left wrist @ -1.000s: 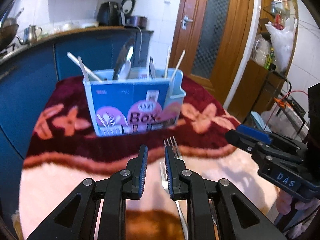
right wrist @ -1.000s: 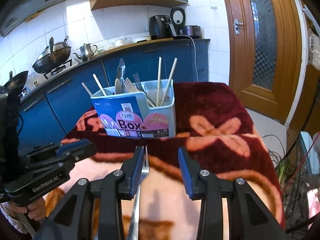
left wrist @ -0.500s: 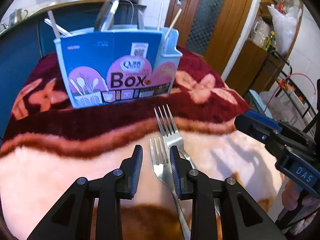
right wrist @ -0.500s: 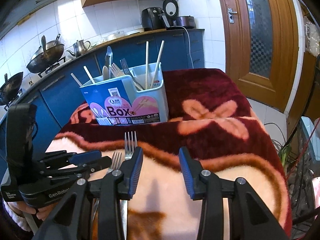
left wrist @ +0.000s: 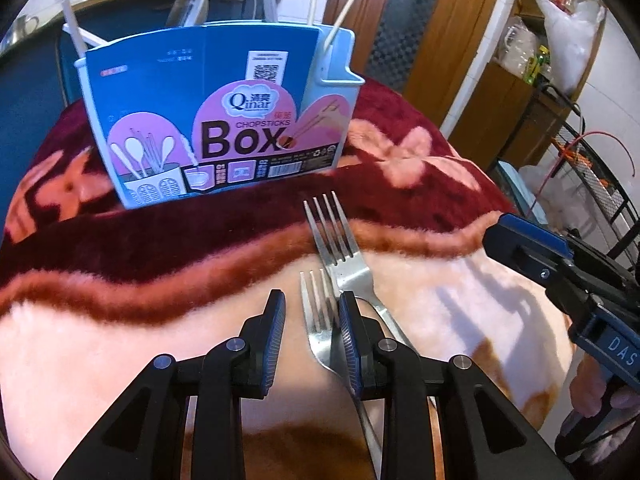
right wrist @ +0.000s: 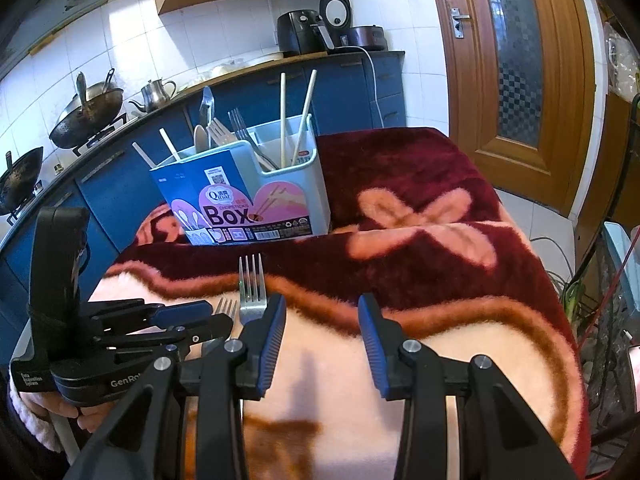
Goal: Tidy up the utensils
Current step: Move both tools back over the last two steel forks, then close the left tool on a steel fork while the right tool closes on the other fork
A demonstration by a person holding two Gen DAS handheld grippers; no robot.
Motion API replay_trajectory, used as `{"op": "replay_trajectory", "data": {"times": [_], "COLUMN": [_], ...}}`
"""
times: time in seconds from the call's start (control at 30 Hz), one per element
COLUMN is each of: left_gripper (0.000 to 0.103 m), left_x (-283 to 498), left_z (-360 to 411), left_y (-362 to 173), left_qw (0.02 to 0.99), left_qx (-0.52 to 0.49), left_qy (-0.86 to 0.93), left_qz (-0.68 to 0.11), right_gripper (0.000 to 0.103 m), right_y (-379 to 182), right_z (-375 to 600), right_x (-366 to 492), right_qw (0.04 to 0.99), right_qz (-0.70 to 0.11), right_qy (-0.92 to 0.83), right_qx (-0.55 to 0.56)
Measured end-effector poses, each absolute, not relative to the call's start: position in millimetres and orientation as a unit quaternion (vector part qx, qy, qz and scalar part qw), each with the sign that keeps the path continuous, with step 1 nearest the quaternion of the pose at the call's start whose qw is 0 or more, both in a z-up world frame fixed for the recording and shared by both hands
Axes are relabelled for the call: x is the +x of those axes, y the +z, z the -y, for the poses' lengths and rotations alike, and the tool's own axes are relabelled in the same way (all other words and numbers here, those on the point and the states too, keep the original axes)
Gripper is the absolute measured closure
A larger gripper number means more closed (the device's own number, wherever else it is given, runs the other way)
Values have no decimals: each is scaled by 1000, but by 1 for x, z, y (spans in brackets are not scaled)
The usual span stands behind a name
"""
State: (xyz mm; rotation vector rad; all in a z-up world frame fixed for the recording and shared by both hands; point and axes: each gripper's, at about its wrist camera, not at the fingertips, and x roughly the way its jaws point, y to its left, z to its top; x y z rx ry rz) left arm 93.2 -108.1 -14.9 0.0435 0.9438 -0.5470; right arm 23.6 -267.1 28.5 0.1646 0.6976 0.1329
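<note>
On the blanket [left wrist: 120, 320], two forks side by side, tines toward the box [left wrist: 224, 120]: small fork [left wrist: 316, 312] nearer the left gripper [left wrist: 312, 336], big fork [left wrist: 340, 248] just beyond it, necks close or overlapping under the right finger [left wrist: 352, 344]
Left gripper low over the blanket, jaws parted at a moderate gap, small fork's head lying between the fingers but off toward the right one; no grip visible, handle running back beneath the gripper body
Seen from the right wrist: right gripper [right wrist: 322, 336] spread wide with nothing between the fingers, only pink blanket [right wrist: 460, 360] below; big fork [right wrist: 252, 288] just past the tip of its left finger [right wrist: 272, 340], small fork [right wrist: 225, 308] poking out beside the left gripper [right wrist: 196, 322], which sits close at lower left
Box standing upright further back on the dark red band, well apart from both forks; chopsticks [right wrist: 296, 120], spoons and forks standing inside, chopsticks in the side pocket at right
Behind: blue cabinets [right wrist: 120, 184], wok [right wrist: 86, 114], kettle [right wrist: 156, 94], wooden door [right wrist: 516, 80]
</note>
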Motion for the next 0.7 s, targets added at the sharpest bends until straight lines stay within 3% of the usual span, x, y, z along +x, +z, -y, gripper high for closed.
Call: {"op": "replay_trajectory", "data": {"times": [0.23,0.27,0.3,0.47,0.7], "left_gripper": [81,83,92,99,102], "left_x": [98,97,97,93,87], "left_z": [110,109,109,102,98], "left_y": [-16,-16,-16,-11,-4], "left_qw": [849,850,852,854,856], "left_qx": [9,7,6,-9,-23], "left_qy": [-273,-272,-271,-272,-276], "left_qz": [-452,-451,-448,-442,-437], "right_gripper": [62,62,62,62,62], "right_y": [28,27,28,27,27], "right_z": [267,267,267,267,260], "right_x": [23,24,24,24,27], "right_qw": [934,934,934,934,934], "right_qz": [-341,-342,-342,-342,-343], "right_qy": [65,65,65,65,70], "right_qx": [81,81,81,79,71]}}
